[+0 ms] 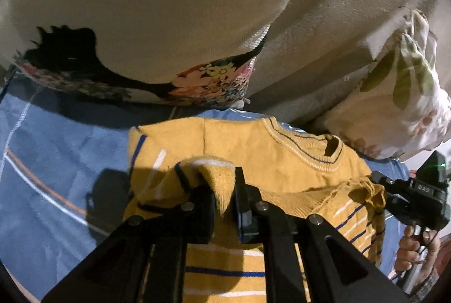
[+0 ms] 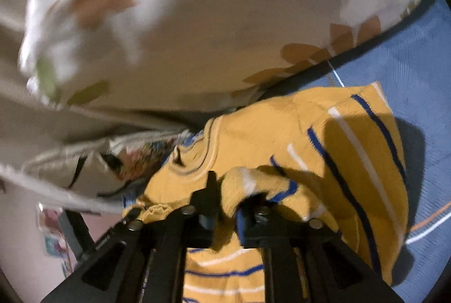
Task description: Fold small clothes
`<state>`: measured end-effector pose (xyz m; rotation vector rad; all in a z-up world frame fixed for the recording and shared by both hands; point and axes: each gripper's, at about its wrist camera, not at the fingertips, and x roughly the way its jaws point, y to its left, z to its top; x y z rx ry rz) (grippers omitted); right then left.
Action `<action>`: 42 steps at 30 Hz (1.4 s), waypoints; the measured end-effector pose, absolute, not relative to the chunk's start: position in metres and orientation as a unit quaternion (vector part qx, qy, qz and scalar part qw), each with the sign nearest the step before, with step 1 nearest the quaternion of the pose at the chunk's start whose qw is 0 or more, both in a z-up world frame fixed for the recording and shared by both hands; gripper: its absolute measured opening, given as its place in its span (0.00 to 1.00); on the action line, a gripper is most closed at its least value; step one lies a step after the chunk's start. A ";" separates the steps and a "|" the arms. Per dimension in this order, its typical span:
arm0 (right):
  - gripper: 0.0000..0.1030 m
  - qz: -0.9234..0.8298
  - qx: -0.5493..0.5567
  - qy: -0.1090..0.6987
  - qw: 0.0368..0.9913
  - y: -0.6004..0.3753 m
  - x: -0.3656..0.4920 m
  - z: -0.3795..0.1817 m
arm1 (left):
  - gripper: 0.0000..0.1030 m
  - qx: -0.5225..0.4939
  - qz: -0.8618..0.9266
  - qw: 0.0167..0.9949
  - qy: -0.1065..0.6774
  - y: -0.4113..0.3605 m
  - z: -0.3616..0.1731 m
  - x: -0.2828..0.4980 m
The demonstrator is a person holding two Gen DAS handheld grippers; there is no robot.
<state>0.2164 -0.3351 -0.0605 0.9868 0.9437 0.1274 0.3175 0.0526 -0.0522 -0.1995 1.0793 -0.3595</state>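
Observation:
A small yellow knit sweater [image 1: 253,150] with blue and white stripes lies on a blue bedsheet [image 1: 56,150], collar toward the far side. My left gripper [image 1: 222,190] is shut on a bunched striped edge of the sweater, lifted off the sheet. My right gripper [image 1: 375,187] shows at the right of the left wrist view, pinching the sweater's other edge. In the right wrist view my right gripper [image 2: 225,190] is shut on a striped fold of the sweater [image 2: 338,134], which drapes down over the sheet [image 2: 417,55].
A cream pillow with a floral band [image 1: 141,15] lies beyond the sweater. A white floral pillow [image 1: 406,94] sits at the right; it fills the top of the right wrist view [image 2: 169,21]. The person's hand [image 1: 414,246] holds the right gripper.

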 end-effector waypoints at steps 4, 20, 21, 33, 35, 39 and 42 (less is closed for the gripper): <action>0.34 0.042 0.494 0.414 0.763 -0.344 0.220 -0.071 | 0.15 -0.133 -0.184 0.829 0.512 0.060 -0.055 0.322; 0.42 0.026 0.464 0.396 0.792 -0.362 0.219 -0.057 | 0.50 -0.209 -0.157 0.853 0.452 0.099 -0.003 0.299; 0.46 0.020 0.455 0.392 0.800 -0.366 0.214 -0.053 | 0.50 -0.201 -0.148 0.854 0.457 0.102 -0.006 0.295; 0.58 0.106 0.315 0.427 0.841 -0.297 0.212 -0.022 | 0.50 -0.141 -0.194 0.835 0.496 0.057 -0.045 0.287; 0.55 0.122 0.282 0.447 0.840 -0.273 0.223 -0.032 | 0.50 -0.124 -0.196 0.839 0.491 0.043 -0.051 0.296; 0.54 0.096 0.243 0.471 0.843 -0.260 0.250 -0.055 | 0.50 -0.102 -0.155 0.847 0.499 0.036 -0.073 0.327; 0.52 0.052 0.253 0.470 0.844 -0.288 0.255 -0.068 | 0.47 -0.139 -0.122 0.842 0.507 0.059 -0.084 0.344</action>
